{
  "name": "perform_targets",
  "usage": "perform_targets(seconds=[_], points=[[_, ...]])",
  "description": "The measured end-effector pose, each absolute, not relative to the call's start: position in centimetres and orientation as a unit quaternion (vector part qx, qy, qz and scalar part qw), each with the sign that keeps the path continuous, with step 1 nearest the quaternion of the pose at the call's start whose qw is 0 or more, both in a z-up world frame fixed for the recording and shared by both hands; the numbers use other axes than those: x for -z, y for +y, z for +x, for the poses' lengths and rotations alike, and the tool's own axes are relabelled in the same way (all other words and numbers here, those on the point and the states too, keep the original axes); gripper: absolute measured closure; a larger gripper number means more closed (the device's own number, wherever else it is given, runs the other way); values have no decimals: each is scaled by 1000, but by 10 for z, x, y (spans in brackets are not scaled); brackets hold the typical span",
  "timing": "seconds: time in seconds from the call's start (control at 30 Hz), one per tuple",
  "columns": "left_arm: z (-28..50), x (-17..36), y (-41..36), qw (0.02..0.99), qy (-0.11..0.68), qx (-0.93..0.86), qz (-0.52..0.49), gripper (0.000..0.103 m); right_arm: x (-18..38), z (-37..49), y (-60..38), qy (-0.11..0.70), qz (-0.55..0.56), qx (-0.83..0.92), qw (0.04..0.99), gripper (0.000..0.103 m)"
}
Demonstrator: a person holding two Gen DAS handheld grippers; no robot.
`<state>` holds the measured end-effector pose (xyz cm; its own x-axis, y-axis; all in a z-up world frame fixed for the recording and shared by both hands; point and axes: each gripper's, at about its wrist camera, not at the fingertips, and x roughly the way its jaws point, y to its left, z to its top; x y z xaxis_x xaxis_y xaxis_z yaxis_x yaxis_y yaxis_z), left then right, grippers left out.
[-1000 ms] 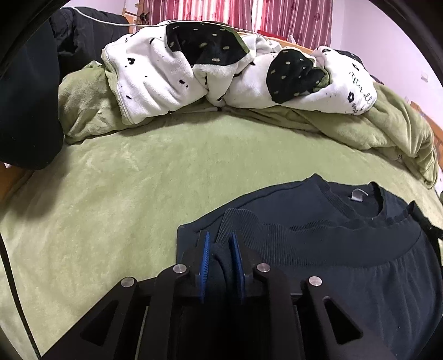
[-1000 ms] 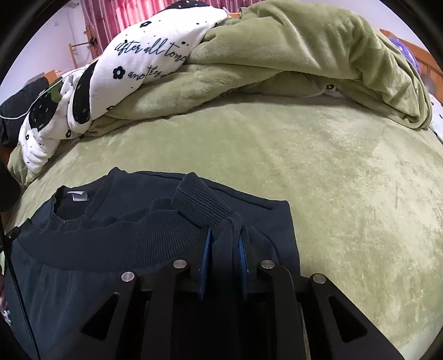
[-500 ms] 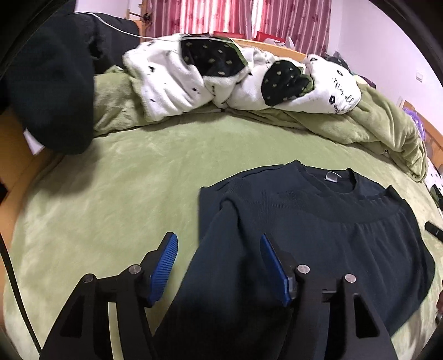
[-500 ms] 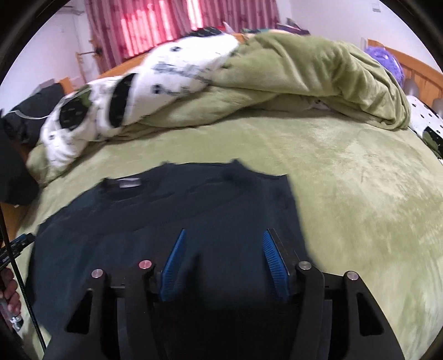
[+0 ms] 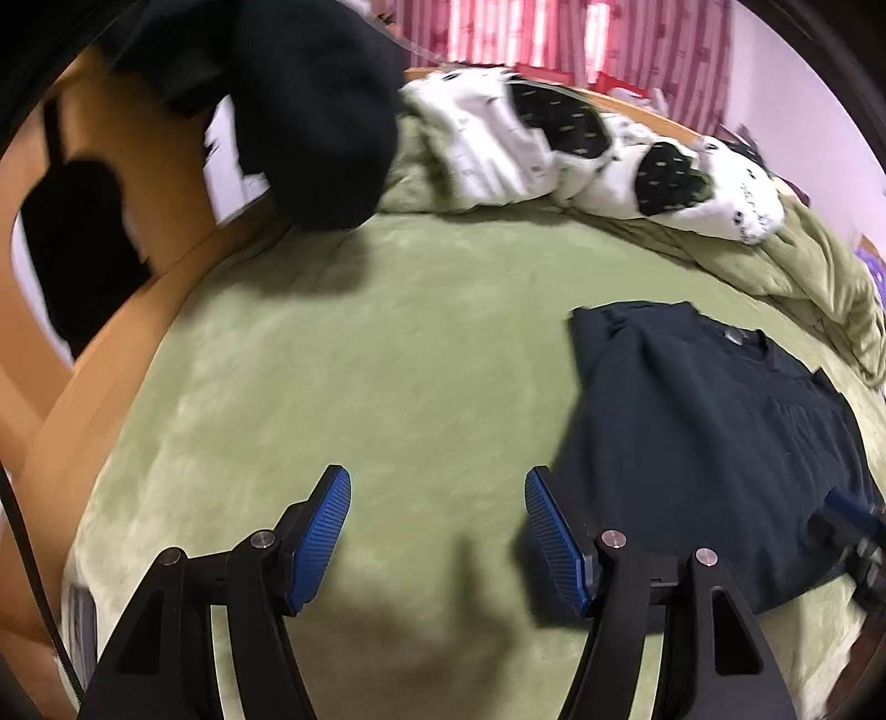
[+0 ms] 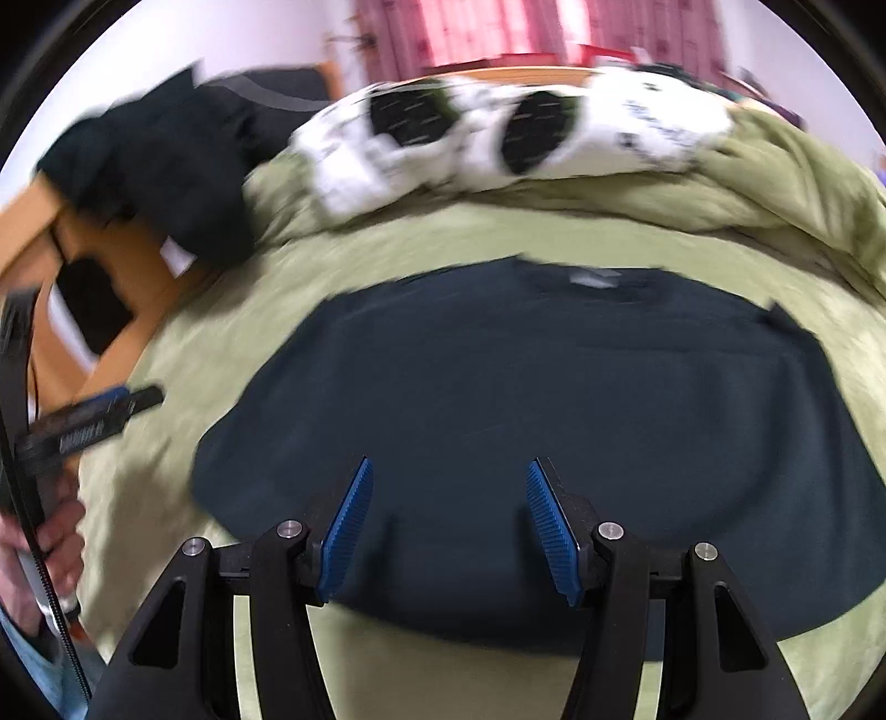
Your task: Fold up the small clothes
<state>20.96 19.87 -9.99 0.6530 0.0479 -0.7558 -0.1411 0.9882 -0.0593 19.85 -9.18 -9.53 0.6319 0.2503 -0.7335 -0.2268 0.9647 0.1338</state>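
Bedroom, green fleece bed cover (image 5: 421,376) fills both views, pink striped curtains (image 6: 531,27) at the far wall. Dark navy top (image 6: 526,399) lies flat on the cover, folded, collar with its label at the far edge; in the left wrist view the same top (image 5: 709,443) sits to the right, its near-left edge just beside the right-hand blue pad. Left gripper (image 5: 437,531) is spread and opening a touch more, only bare green cover between the pads, nothing gripped. Right gripper (image 6: 448,526) is spread too, hanging over the near part of the top; pads stand clear of the fabric, no pinch. Right wrist view catches the left gripper (image 6: 94,421) at the left edge with the person's hand (image 6: 44,543) on its handle. Left wrist view shows the tip of the right gripper (image 5: 853,515) at the right edge, over the top's near-right corner. Far side: white bedding with black patches (image 5: 581,149) piled on a bunched green blanket (image 6: 775,188). Far left: black garment (image 5: 310,111) draped over a wooden bed frame (image 5: 111,354). Both views are motion-blurred, fine detail on the top unreadable.
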Motion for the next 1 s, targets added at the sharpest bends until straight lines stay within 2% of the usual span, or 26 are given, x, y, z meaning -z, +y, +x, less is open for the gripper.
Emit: perform_targets(seconds=[0.33,0.47,0.73,0.83,0.9,0.93,0.97,1.0], points=[[196,120,239,904,420,-56,-62,39,142,162,32,401,-128,-207,883,44],[194,126,251,901,423,-44,-84,39,164,162,50,397,-179,-186,881,29],[190,140,264,899,427,-46,-87,39,174,179,72,377,-230,-116,889,30],[190,146,265,898,430,-54,-74,39,175,189,79,374,-236,-110,890,38],[191,147,269,897,430,-61,-80,39,174,193,81,372,-240,-110,890,50],[192,147,272,896,430,-65,-86,39,173,192,82,366,-246,-109,891,64],[193,148,274,896,430,-69,-91,39,172,191,84,360,-254,-101,892,74],[195,147,275,894,432,-76,-95,39,169,190,84,359,-255,-100,892,75]])
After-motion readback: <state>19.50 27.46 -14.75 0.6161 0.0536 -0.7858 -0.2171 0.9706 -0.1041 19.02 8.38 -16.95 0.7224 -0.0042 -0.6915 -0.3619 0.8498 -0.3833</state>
